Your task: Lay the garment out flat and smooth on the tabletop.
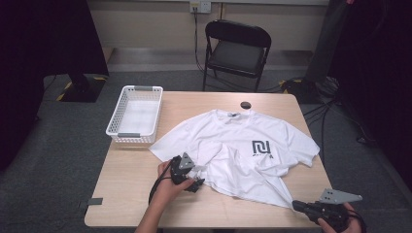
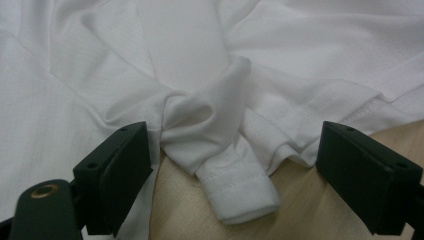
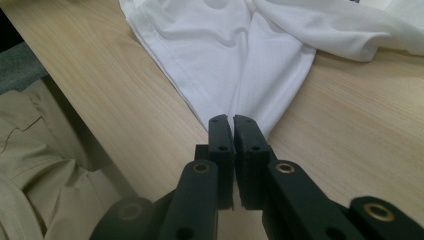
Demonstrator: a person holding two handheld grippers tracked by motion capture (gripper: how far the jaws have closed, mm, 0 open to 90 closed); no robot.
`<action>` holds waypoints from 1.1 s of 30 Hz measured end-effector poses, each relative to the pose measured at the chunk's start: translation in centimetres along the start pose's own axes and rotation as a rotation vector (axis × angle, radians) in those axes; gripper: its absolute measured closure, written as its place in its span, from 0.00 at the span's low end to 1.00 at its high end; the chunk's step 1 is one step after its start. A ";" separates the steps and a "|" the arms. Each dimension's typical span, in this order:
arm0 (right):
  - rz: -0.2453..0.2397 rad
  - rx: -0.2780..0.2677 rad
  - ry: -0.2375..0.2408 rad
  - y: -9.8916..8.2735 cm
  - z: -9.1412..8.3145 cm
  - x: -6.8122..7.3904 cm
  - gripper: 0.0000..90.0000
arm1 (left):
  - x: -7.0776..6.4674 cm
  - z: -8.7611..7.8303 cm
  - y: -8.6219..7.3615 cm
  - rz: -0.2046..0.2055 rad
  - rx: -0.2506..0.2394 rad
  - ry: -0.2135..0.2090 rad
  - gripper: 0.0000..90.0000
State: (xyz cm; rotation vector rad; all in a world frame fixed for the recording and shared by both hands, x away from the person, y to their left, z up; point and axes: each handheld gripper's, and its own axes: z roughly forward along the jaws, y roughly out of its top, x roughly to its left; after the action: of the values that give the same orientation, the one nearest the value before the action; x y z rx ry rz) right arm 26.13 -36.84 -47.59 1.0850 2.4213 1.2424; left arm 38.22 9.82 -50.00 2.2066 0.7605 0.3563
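Gripping a white T-shirt (image 1: 243, 145) on the table (image 1: 131, 194).
Right gripper (image 3: 233, 122) clamps the hem corner; left gripper (image 2: 232, 165) jaws released around a bunched fold.

a white plastic basket (image 1: 134, 114) with slotted walls sits on the far left corner of the light wooden table (image 1: 126, 174), its inside bare. a small round black disc (image 1: 246, 105) lies near the table's far edge, right of the middle. behind the table stands a black folding chair (image 1: 236, 50), pushed back on the grey floor (image 1: 53, 145). a cable (image 1: 196, 43) hangs from a wall socket (image 1: 200, 6) beside the chair. more cables (image 1: 330, 104) trail over the floor at the right.
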 end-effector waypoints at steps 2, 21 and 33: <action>0.000 -0.003 0.002 -0.2 -0.3 0.1 0.96 | 0.0 0.0 0.0 0.000 0.000 0.000 0.15; 0.030 0.006 0.014 -2.2 -2.3 0.5 0.96 | 0.0 0.0 0.0 0.000 0.000 0.001 0.15; 0.033 -0.001 0.018 -2.8 -3.1 1.1 0.93 | 0.0 0.0 0.0 0.000 0.000 0.001 0.15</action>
State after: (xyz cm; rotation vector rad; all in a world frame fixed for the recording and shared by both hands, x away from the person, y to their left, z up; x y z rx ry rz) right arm 22.38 -39.05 -47.69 1.1224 2.4258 1.2682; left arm 38.21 9.82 -50.00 2.2063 0.7604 0.3575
